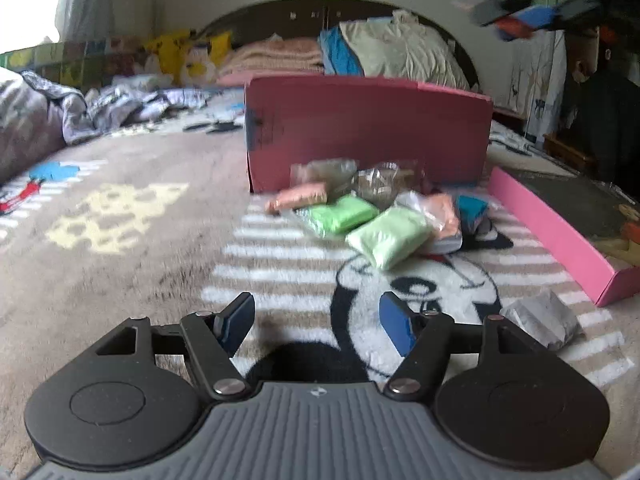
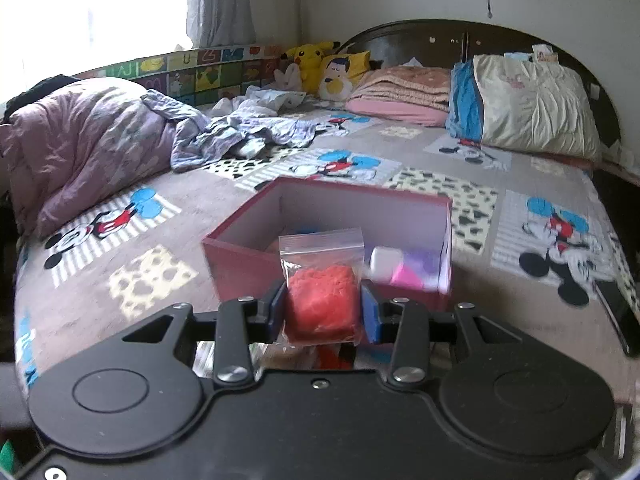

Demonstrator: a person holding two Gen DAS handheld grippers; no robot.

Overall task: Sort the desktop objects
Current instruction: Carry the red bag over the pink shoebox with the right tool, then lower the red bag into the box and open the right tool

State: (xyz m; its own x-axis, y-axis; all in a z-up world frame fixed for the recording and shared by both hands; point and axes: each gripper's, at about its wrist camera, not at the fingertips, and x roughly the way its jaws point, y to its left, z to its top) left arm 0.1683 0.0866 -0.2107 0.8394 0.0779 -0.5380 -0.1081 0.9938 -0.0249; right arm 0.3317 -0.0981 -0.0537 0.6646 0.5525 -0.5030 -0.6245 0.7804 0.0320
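Observation:
My right gripper [image 2: 323,307] is shut on a clear bag of red clay [image 2: 322,304] and holds it just before the near wall of the open pink box [image 2: 240,246], which holds white, pink and purple packets [image 2: 404,266]. It also shows blurred at the top right of the left wrist view [image 1: 516,20]. My left gripper [image 1: 318,320] is open and empty, low over the blanket. Ahead of it lies a pile of clay bags: two green ones [image 1: 386,234], orange ones [image 1: 298,196] and a blue one [image 1: 472,206], in front of the pink box [image 1: 360,128].
A pink box lid [image 1: 560,236] lies to the right of the pile. A grey packet [image 1: 542,322] lies near my left gripper's right finger. Pillows [image 2: 532,100], folded blankets and a rumpled quilt [image 2: 80,144] line the bed's far side and left.

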